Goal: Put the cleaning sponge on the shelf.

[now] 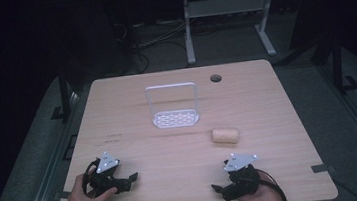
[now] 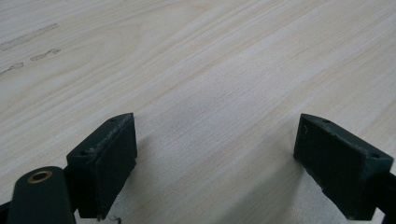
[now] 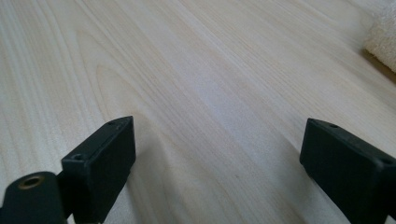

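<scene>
A rolled cream towel (image 1: 225, 135) lies on the wooden table (image 1: 186, 190), right of centre; its fluffy edge (image 3: 385, 39) shows at the top right of the right gripper view. Behind it, near the middle, stands a white wire rack (image 1: 173, 106) with a slotted base. My left gripper (image 1: 130, 180) rests at the near left, held by a hand, jaws wide apart over bare wood (image 2: 215, 140). At the near right my right gripper (image 1: 217, 189) is open too, a little nearer than the towel, with nothing between its jaws (image 3: 215, 154).
A round cable hole (image 1: 215, 78) sits near the table's far right edge. Faint marks (image 1: 114, 136) are on the wood at the left. Beyond the table is dark floor with a white desk frame (image 1: 227, 10) and cables.
</scene>
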Demonstrator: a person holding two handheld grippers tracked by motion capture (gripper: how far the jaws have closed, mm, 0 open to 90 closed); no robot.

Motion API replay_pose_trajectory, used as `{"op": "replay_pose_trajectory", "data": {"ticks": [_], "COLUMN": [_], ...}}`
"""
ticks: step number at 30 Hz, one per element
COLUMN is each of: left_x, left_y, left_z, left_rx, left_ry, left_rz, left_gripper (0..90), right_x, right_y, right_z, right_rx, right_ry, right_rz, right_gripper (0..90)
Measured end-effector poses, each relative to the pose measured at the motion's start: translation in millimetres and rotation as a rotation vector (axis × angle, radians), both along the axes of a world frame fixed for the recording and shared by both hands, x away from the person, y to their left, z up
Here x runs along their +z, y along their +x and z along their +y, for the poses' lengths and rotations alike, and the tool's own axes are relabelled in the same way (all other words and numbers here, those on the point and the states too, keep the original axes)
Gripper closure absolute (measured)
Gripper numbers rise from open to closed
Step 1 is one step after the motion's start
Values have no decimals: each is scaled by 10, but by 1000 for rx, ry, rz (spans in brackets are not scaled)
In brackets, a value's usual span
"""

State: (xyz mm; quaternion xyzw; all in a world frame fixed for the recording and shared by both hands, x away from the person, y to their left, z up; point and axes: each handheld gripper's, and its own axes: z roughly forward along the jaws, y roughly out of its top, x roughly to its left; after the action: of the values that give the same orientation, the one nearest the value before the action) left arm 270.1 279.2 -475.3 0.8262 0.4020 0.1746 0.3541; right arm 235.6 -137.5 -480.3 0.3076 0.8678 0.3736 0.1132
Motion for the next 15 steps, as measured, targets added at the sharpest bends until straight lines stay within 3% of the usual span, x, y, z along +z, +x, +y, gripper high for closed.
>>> {"op": "replay_pose_trajectory", "data": {"ticks": [15], "left_x": [0], "left_y": [4], "left_z": [0], "left_rx": [1], "left_ry": [0], "left_rz": [0], "left_gripper": [127], "right_x": [8], "right_y": [0], "right_z": [-30], "right_rx": [13], "right_ry": [-6], "right_rz": [-3], "right_gripper": [104]}}
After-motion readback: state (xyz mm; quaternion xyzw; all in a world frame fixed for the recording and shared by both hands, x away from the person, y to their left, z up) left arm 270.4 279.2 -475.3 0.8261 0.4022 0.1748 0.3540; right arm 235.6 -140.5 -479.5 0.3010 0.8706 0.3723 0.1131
